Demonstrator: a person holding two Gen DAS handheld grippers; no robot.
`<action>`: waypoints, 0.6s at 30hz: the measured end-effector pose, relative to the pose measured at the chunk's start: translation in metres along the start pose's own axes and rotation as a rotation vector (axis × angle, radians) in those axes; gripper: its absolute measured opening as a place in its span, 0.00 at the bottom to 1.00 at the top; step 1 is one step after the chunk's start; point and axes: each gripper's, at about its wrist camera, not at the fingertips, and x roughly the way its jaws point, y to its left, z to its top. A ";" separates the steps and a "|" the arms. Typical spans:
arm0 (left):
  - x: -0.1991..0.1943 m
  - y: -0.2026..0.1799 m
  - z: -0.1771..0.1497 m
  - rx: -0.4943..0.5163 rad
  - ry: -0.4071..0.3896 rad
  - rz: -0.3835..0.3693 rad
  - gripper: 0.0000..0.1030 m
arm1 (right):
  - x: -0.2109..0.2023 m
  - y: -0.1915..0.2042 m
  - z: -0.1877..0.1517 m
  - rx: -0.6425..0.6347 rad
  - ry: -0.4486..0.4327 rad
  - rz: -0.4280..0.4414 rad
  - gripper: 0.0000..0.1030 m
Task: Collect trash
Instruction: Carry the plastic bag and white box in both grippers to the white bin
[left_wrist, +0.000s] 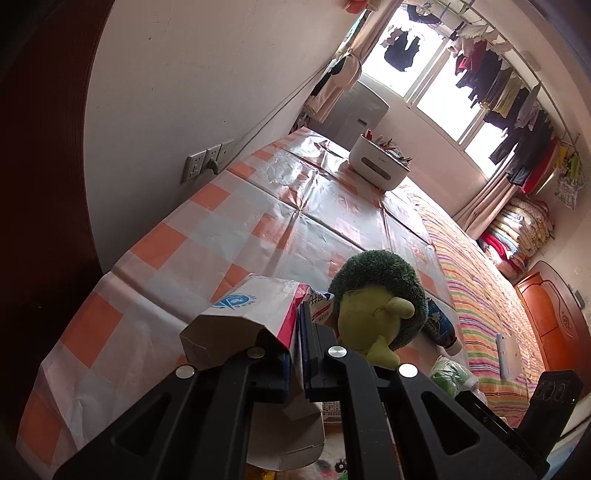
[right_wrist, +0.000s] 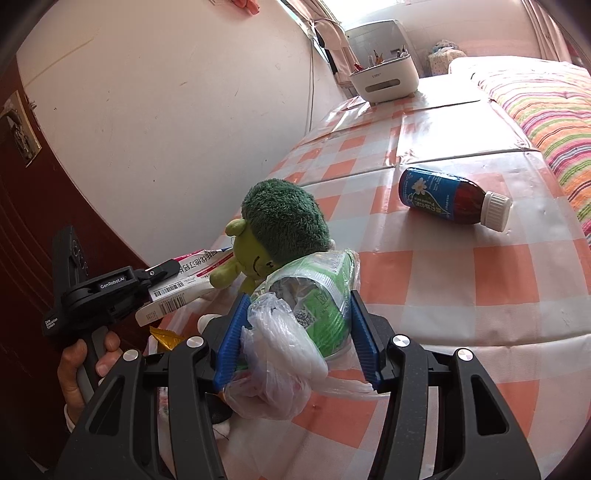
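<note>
A flattened white-and-pink carton (left_wrist: 255, 314), green wrapper in clear plastic (right_wrist: 314, 295), and capped brown bottle (right_wrist: 454, 201) lying sideways.

Front edge of the orange-and-white checked plastic tablecloth (right_wrist: 443, 277) now: clamped in the left gripper (left_wrist: 299, 332), the flattened white cardboard box (left_wrist: 251, 306), overhanging the edge. Just right of it, touching, the fuzzy green plush toy (right_wrist: 284, 225). In front of the toy, between the right gripper (right_wrist: 295, 332) fingers, the clear plastic bag of green wrapping (right_wrist: 314, 306). Well right of the toy, on its side, the blue-labelled brown plastic bottle (right_wrist: 450, 199). Far end, the white plastic organiser box (right_wrist: 384, 74). Beyond the right edge, the striped woven bedspread (right_wrist: 535, 110).
</note>
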 end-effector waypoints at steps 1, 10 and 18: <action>-0.004 -0.002 -0.001 0.005 -0.012 -0.002 0.04 | -0.003 -0.001 -0.001 0.001 -0.003 -0.002 0.50; -0.032 -0.029 -0.009 0.072 -0.106 -0.045 0.04 | -0.031 -0.010 -0.005 0.005 -0.044 -0.010 0.51; -0.043 -0.056 -0.017 0.116 -0.142 -0.096 0.04 | -0.056 -0.022 -0.009 0.016 -0.080 -0.031 0.51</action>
